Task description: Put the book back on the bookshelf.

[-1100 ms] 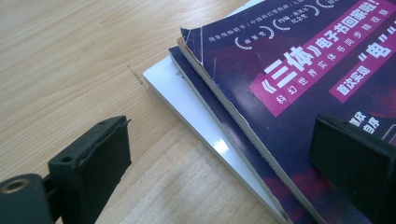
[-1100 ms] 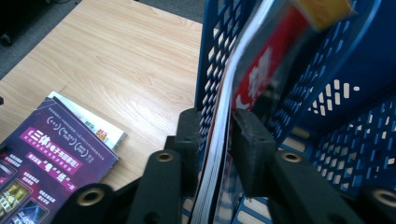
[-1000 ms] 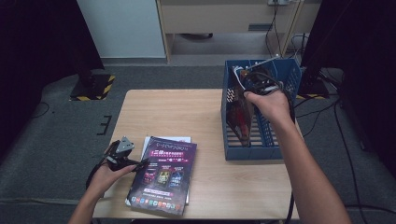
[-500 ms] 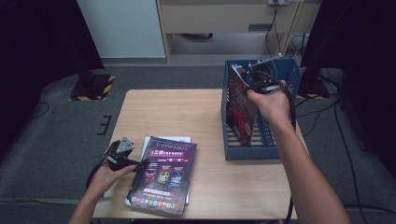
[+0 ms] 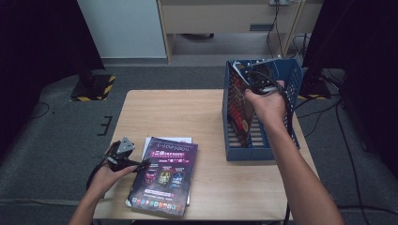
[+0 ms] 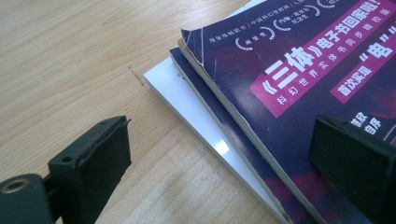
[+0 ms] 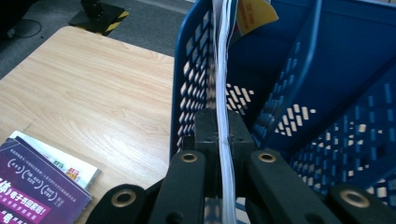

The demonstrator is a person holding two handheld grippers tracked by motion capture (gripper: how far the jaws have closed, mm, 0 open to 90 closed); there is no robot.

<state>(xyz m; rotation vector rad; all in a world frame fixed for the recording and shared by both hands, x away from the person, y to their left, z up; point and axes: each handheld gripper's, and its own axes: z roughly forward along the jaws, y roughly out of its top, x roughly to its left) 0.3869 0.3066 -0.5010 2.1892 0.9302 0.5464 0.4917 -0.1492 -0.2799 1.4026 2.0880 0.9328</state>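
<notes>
A dark magazine [image 5: 238,110] stands on edge in the blue slotted file rack [image 5: 290,77] at the table's right, close to the rack's left wall. My right gripper [image 5: 257,87] is shut on its top edge. In the right gripper view the pads [image 7: 205,126] pinch the white page edges of the magazine [image 7: 223,56]. At the front left lies a stack of magazines [image 5: 164,178] with a purple cover on top. My left gripper [image 5: 141,163] rests low at the stack's left edge, open. Its jaws straddle the corner of the purple magazine [image 6: 289,70] without pressing on it.
A white book [image 6: 187,98] sticks out from under the stack. The wooden table [image 5: 173,110] has bare room between stack and rack. The rack's dividers [image 7: 299,84] leave further slots to the right of the held magazine. Cables and a shelf lie beyond the table.
The magazine in the rack has tipped more upright toward the rack's left wall under my right gripper. The left gripper and the stack have not moved.
</notes>
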